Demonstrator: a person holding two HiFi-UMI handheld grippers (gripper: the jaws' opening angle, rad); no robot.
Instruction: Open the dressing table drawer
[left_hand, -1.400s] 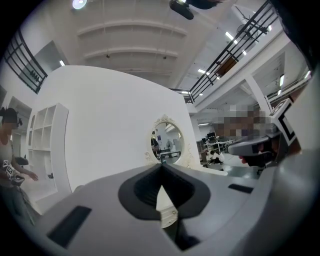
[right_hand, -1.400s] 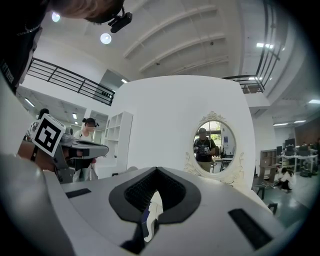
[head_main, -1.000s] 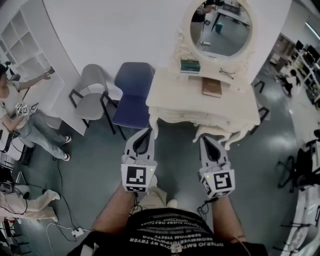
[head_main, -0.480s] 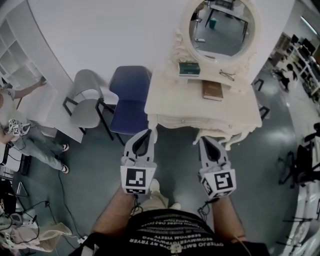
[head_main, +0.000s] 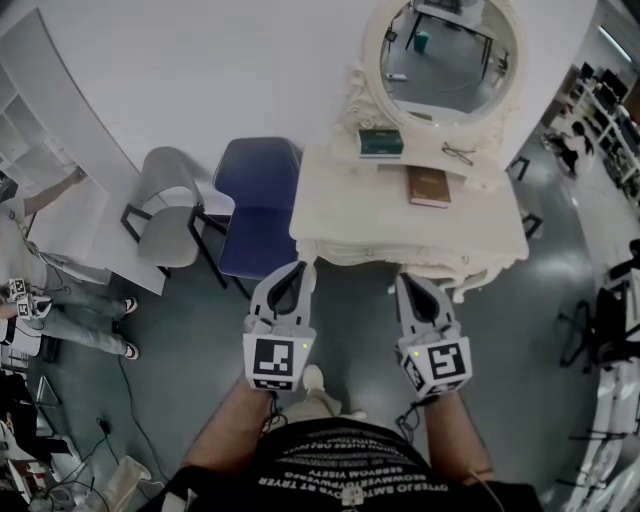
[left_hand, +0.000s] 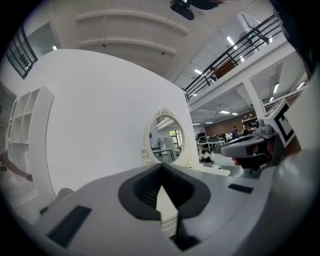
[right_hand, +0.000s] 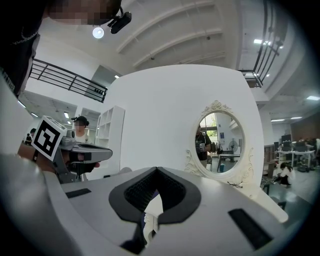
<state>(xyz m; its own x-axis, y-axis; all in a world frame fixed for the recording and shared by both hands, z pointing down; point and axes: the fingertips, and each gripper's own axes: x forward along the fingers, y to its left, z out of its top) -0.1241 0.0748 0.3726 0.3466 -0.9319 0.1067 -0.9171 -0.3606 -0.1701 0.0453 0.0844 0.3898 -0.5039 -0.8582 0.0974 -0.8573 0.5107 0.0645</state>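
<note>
The cream dressing table (head_main: 350, 215) with its oval mirror (head_main: 447, 55) stands straight ahead against the white wall. Its carved front edge (head_main: 400, 256) faces me; I cannot make out the drawer's handle. My left gripper (head_main: 300, 268) points at the table's front left corner, jaws shut and empty. My right gripper (head_main: 408, 280) points at the front edge further right, also shut and empty. In the left gripper view the left gripper (left_hand: 161, 166) aims below the mirror (left_hand: 167, 137). In the right gripper view the right gripper (right_hand: 157, 170) sits left of the mirror (right_hand: 220, 137).
A blue chair (head_main: 262, 195) and a grey chair (head_main: 175, 205) stand left of the table. On the tabletop lie a brown book (head_main: 428, 185), a green box (head_main: 380, 142) and glasses (head_main: 457, 153). A white shelf unit (head_main: 40, 190) and a person (head_main: 40, 290) are at far left.
Both grippers have come forward toward the table, which now sits closer and lower in the head view. The person at the left has slid toward the picture's edge. The jaws stayed shut.
</note>
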